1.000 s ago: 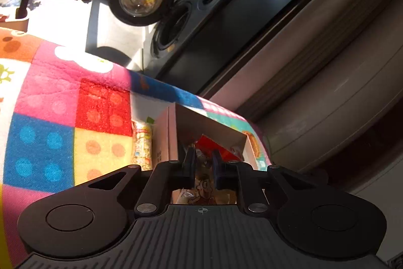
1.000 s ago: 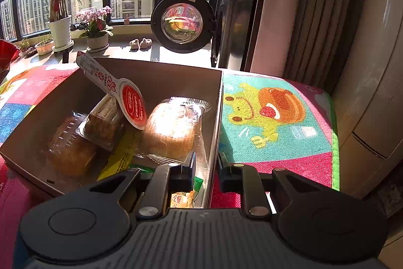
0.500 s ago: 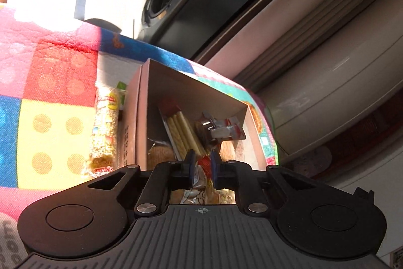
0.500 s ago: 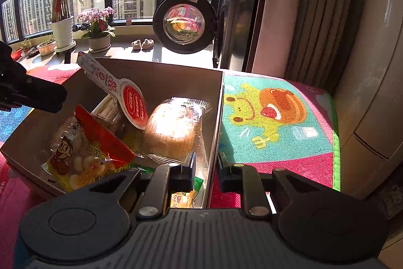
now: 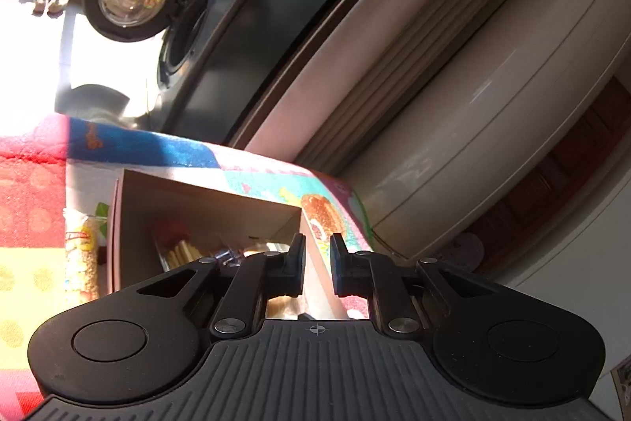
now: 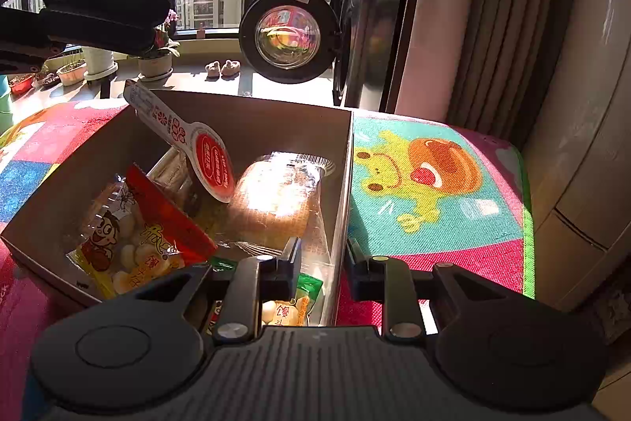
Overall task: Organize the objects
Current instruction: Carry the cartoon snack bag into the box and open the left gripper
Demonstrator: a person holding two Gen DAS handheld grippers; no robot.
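the cardboard box (image 6: 252, 121) sat open on the colourful play mat (image 6: 426, 184), and most of the snacks already lay inside it. nearest the left wall of the box was a red and yellow snack bag (image 6: 138, 243) with a cartoon face, leaning tilted against the other packs. to its right lay a clear-wrapped bread pack (image 6: 276, 204), bright in the sun, and a long white pack with a red round label (image 6: 197, 145) stuck up at a slant from the far left corner. a small green-topped packet (image 6: 292, 302) lay at the near right corner.

the right gripper (image 6: 321, 259) stood astride the box's right wall, one finger inside and one outside, spread with a clear gap and not visibly pressing the cardboard. the left gripper (image 5: 315, 255) hovered above the box (image 5: 205, 200), its fingers apart and empty; in the right wrist view its dark body (image 6: 90, 14) showed at the upper left, above the box. one yellow snack pack (image 5: 81, 263) lay on the mat just outside the box's left wall. beyond the mat a washing machine (image 6: 355, 26) stood with its round door (image 6: 290, 34) swung open, beside a curtain (image 6: 493, 26).
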